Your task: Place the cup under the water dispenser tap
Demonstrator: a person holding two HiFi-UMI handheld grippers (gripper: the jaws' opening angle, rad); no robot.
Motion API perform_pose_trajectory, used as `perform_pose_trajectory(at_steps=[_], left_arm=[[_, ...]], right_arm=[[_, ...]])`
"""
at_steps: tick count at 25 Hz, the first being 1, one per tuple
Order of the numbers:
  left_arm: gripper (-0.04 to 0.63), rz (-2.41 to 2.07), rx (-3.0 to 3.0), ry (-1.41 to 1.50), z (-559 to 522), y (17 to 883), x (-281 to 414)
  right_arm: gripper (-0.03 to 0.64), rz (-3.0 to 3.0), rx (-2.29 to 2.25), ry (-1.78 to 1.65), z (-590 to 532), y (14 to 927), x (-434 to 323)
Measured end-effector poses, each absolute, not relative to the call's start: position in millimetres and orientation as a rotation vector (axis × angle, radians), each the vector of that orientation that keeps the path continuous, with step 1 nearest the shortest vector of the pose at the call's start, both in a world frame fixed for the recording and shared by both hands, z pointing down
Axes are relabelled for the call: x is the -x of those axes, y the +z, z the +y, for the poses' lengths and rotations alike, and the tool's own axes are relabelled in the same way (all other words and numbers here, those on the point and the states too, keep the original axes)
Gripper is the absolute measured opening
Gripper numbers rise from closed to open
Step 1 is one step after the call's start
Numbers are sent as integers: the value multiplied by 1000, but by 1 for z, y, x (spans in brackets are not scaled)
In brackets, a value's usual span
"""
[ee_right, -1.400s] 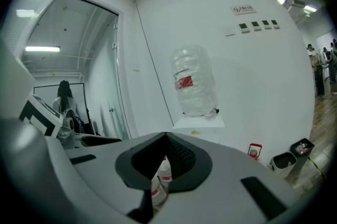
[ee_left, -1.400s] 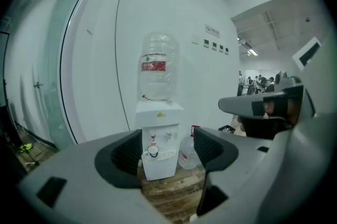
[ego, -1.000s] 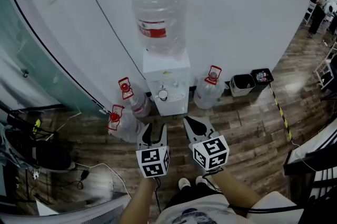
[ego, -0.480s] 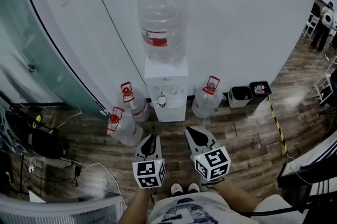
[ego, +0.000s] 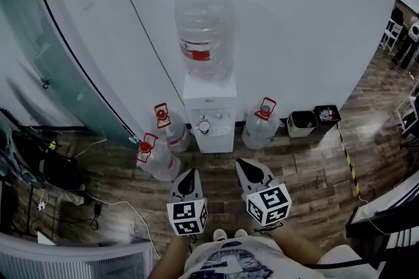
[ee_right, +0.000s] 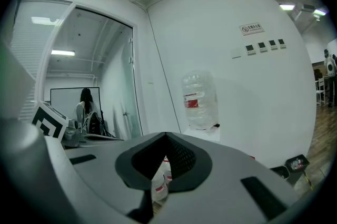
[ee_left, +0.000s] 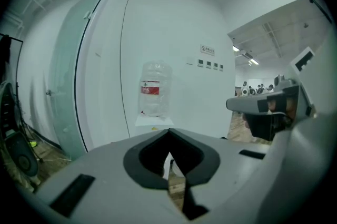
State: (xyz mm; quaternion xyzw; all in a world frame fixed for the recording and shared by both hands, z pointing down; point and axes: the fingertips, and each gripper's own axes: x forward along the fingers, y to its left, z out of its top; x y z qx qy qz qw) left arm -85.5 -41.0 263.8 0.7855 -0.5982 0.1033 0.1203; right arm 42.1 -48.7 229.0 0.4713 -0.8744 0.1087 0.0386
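A white water dispenser (ego: 209, 111) stands against the wall with a large clear bottle (ego: 206, 42) on top. A small white cup (ego: 204, 126) sits in its tap recess. Both grippers are held side by side well short of the dispenser, over the wood floor. My left gripper (ego: 186, 185) has its jaws closing fully together, nothing between them. My right gripper (ego: 254, 171) is also shut and empty. In the left gripper view the left gripper (ee_left: 169, 131) faces the bottle (ee_left: 151, 94). In the right gripper view the right gripper (ee_right: 166, 135) has the bottle (ee_right: 199, 99) up to its right.
Spare water bottles with red caps lie on the floor left (ego: 159, 158) and right (ego: 260, 127) of the dispenser. Two small bins (ego: 301, 122) stand at the wall to the right. A curved glass partition (ego: 39, 61) and cables (ego: 98, 205) are on the left.
The left gripper's jaws, slightly apart a second ago, have come together. Both grippers and the view have drawn back from the dispenser; the cup stays in the recess.
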Motion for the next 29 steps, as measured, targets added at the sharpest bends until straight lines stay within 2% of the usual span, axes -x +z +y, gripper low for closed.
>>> perform_pose_trajectory(at_steps=[29], left_arm=[[49,-1712,-2244,329,-45,275,80]], right_arm=[[20,-2678,-1439,388,-56,241,-52]])
